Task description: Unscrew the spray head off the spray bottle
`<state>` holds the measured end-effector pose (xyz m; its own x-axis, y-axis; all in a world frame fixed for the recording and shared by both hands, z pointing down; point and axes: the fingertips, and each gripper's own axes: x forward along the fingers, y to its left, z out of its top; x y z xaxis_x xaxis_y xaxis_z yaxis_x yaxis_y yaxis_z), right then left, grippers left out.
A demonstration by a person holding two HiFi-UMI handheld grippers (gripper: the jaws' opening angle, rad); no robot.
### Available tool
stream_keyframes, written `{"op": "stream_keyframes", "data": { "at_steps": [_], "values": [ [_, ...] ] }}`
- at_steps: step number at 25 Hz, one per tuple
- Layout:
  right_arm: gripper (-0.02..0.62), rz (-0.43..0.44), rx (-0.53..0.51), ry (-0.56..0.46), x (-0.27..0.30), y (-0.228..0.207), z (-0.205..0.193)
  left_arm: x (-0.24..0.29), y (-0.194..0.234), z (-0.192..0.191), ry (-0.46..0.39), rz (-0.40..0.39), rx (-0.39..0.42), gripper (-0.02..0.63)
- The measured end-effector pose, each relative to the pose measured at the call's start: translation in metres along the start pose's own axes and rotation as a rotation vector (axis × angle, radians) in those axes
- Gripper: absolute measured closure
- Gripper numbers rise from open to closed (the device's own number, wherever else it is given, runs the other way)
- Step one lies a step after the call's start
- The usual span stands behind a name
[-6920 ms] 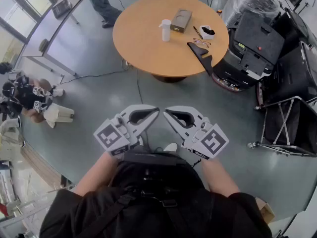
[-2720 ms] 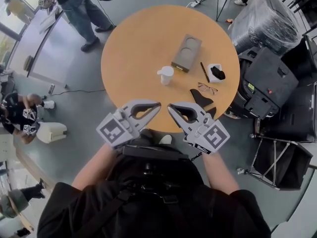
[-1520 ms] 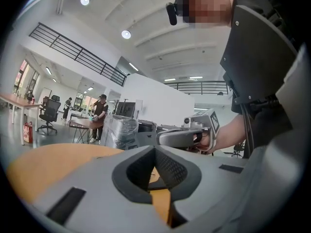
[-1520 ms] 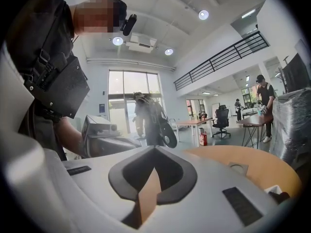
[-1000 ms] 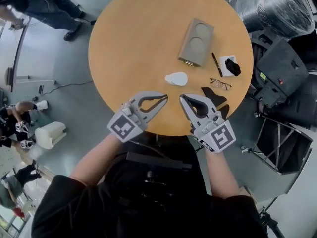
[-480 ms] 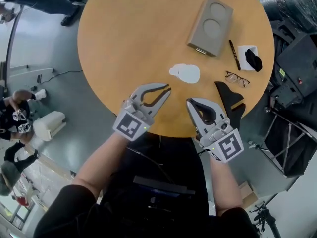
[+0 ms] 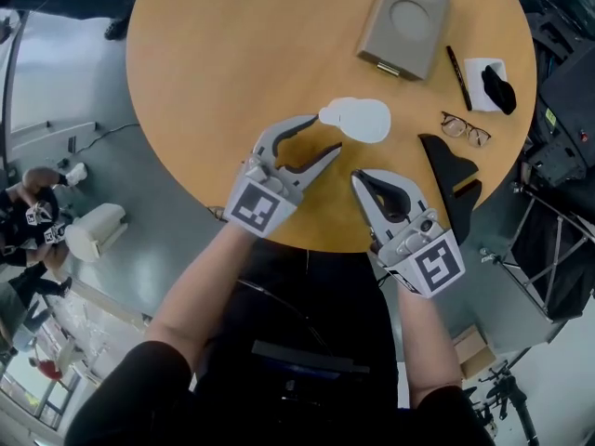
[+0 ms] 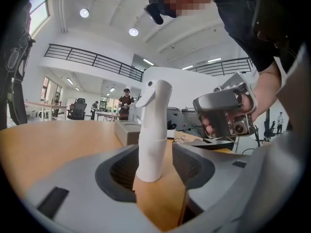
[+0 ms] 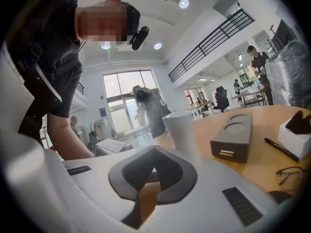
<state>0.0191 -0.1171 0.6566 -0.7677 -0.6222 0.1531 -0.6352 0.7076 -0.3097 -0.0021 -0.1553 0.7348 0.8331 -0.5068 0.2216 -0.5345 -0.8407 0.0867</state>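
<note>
1. Spray bottle: stands upright on the worktop. Long axis is vertical, with the spray head on top and the nozzle aimed left in the left gripper view.
2. Key relation: the bottle sits straight ahead of my left tongs, centred on the gap betw. the jaws. In the left gripper view the body rises on the centreline. I can't tell if the base is already inside the tips or just past them.
3. Left tongs: jaws have just been opening and now stand well apart, wider than the bottle body. Pads are clear of it on both sides, so nothing is gripped.
4. Right tongs: jaws fully together, empty. In the right gripper view the bottle lies ahead and slightly right, near but not touching.
5. Nearer hand: left.
6. Judgement: the left tongs point approx. level at the body, so a short push fwd and a close should clamp it. The right tongs must then open and go higher for the head.
</note>
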Motion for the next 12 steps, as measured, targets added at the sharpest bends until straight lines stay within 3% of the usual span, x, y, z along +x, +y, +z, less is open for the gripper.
{"op": "stream_keyframes", "data": {
  "at_steps": [12],
  "values": [
    [0.584,-0.027,0.029,0.015,-0.011,-0.015,-0.03,0.052,-0.001,-0.013,-0.033,-0.039,0.055,0.279]
  ]
}}
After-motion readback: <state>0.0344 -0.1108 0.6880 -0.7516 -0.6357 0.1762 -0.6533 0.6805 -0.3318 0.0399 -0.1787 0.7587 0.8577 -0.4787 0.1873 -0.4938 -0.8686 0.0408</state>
